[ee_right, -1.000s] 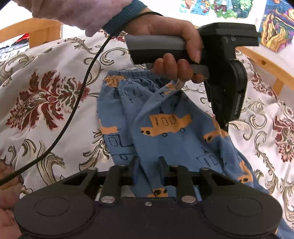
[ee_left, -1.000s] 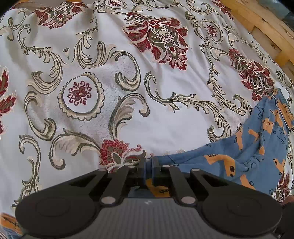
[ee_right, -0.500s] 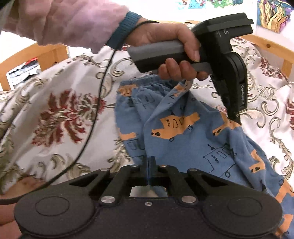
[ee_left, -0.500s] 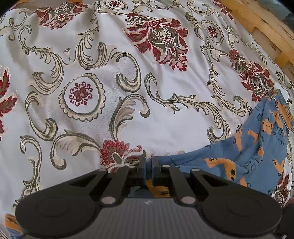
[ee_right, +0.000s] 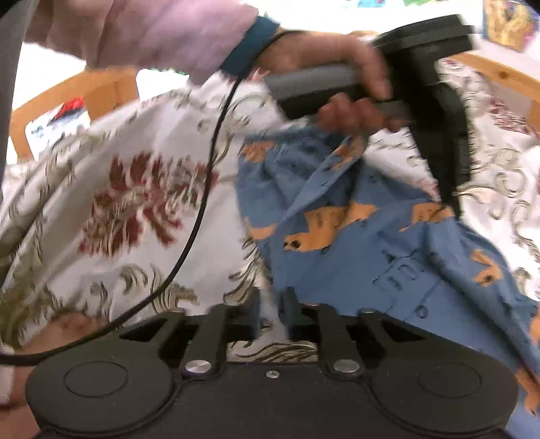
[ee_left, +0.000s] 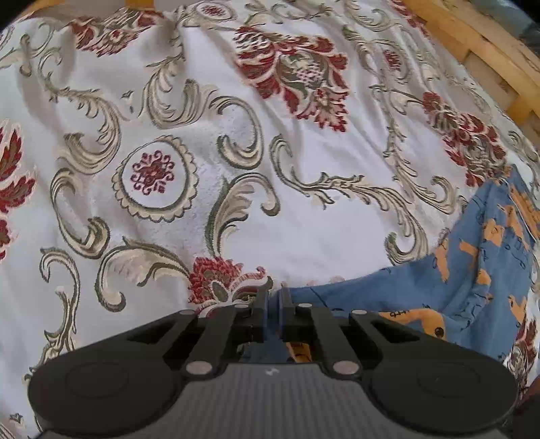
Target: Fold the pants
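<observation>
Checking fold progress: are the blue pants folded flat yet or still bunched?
Still bunched. The blue cotton pants with orange cars lie rumpled on the floral bedspread, one end pinched in the left tongs.

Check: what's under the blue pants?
The floral bedspread shows around and under the pants; whatever lies beneath their middle is covered. Left gripper pinches one edge.

A white bedspread [ee_left: 209, 101] patterned with red flowers and olive-beige scrolls is covering the whole surface and is lying slightly rumpled. A light wooden bed frame [ee_left: 486, 50] is running along its far edge, and a curved wooden rail [ee_right: 84, 91] is showing in the right wrist view. Colourful pictures [ee_right: 506, 20] are hanging on a bright white wall behind, and daylight is falling evenly.
</observation>
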Available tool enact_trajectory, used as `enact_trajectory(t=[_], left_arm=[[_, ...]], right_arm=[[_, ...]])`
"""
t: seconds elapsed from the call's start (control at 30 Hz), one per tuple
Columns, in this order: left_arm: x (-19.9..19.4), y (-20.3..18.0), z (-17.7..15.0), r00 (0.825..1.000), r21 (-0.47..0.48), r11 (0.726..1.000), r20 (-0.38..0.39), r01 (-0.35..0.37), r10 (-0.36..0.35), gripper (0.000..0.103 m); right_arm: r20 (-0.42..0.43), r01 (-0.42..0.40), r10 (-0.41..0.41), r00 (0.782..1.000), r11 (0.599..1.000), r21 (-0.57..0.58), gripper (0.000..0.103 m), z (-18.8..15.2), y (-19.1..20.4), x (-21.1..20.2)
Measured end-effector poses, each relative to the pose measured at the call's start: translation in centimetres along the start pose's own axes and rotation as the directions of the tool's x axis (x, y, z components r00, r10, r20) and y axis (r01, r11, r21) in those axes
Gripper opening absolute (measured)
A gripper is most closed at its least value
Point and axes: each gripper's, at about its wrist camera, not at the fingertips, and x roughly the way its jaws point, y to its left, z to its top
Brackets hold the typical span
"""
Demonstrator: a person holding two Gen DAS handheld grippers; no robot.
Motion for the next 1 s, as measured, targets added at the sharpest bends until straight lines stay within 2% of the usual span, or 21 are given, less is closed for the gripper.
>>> enact_trajectory(t=[0.03, 0.1, 0.13, 0.17, 0.23, 0.27, 0.37, 0.47, 0.57, 0.63, 0.7, 0.73, 0.83, 0.9, 1.0], left_arm=[[-0.4, 0.0, -0.1, 1.0, 0.003, 1.0, 0.013, 0.002, -0.002, 0.008], [-1.3, 0.1, -0.4, 0.999, 0.01, 1.0, 0.047, 0.018, -0.019, 0.019], [-2.0, 0.0, -0.5, 0.997, 0.027, 0.999, 0.073, 0.024, -0.026, 0.03], [-2.5, -0.2, -0.6, 0.995, 0.05, 0.998, 0.095, 0.024, -0.028, 0.042], [-3.6, -1.0, -0.9, 0.988, 0.123, 0.992, 0.147, 0.027, -0.045, 0.05], [-4.0, -1.5, -0.8, 0.985, 0.163, 0.986, 0.163, 0.029, -0.056, 0.05], [-4.2, -4.1, -0.6, 0.976, 0.303, 0.95, 0.171, 0.076, -0.133, 0.05], [-3.2, -7.2, -0.5, 0.973, 0.434, 0.889, 0.101, 0.146, -0.21, 0.049], [-1.5, -10.2, -1.0, 0.975, 0.554, 0.816, 0.028, 0.168, -0.219, 0.049], [-0.7, -11.3, -1.5, 0.976, 0.591, 0.785, -0.016, 0.185, -0.219, 0.045], [-0.3, -11.6, -1.6, 0.971, 0.593, 0.774, -0.061, 0.223, -0.233, 0.042], [-0.3, -11.5, -1.5, 0.967, 0.587, 0.773, -0.075, 0.239, -0.242, 0.042], [-0.2, -10.7, -0.9, 0.953, 0.549, 0.782, -0.123, 0.297, -0.276, 0.043], [-0.3, -10.0, -0.7, 0.947, 0.534, 0.782, -0.155, 0.321, -0.283, 0.043], [-0.6, -9.2, -0.8, 0.954, 0.539, 0.787, -0.144, 0.298, -0.263, 0.043]], right_arm=[[0.017, 0.026, -0.027, 0.999, 1.0, 0.014, 0.031, 0.0, -0.6, -0.9], [0.043, 0.087, -0.089, 0.995, 0.995, 0.042, 0.036, -0.1, -2.1, -2.9], [0.041, 0.128, -0.13, 0.991, 0.99, 0.051, 0.037, -0.2, -3.1, -3.9], [0.036, 0.172, -0.173, 0.984, 0.984, 0.049, 0.038, -0.4, -4.1, -4.8], [0.003, 0.28, -0.28, 0.96, 0.959, 0.04, 0.04, -1.0, -6.6, -6.5], [-0.025, 0.325, -0.325, 0.946, 0.945, 0.043, 0.04, -1.3, -8.1, -7.2], [-0.095, 0.379, -0.372, 0.923, 0.922, 0.072, 0.04, -2.7, -12.3, -8.7], [-0.157, 0.371, -0.357, 0.921, 0.926, 0.073, 0.04, -3.7, -15.0, -9.3], [-0.198, 0.348, -0.334, 0.922, 0.937, 0.039, 0.04, -4.1, -16.0, -8.9], [-0.218, 0.328, -0.313, 0.924, 0.944, 0.033, 0.04, -4.1, -16.6, -8.6], [-0.239, 0.309, -0.293, 0.926, 0.951, 0.032, 0.038, -4.1, -16.9, -8.1], [-0.243, 0.304, -0.288, 0.926, 0.952, 0.033, 0.03, -4.1, -17.1, -7.9], [-0.236, 0.3, -0.283, 0.93, 0.953, 0.039, 0.015, -4.0, -17.3, -7.8], [-0.215, 0.305, -0.283, 0.935, 0.949, 0.077, 0.011, -3.9, -17.5, -8.3], [-0.194, 0.317, -0.287, 0.938, 0.937, 0.147, 0.011, -3.9, -18.4, -8.9]])
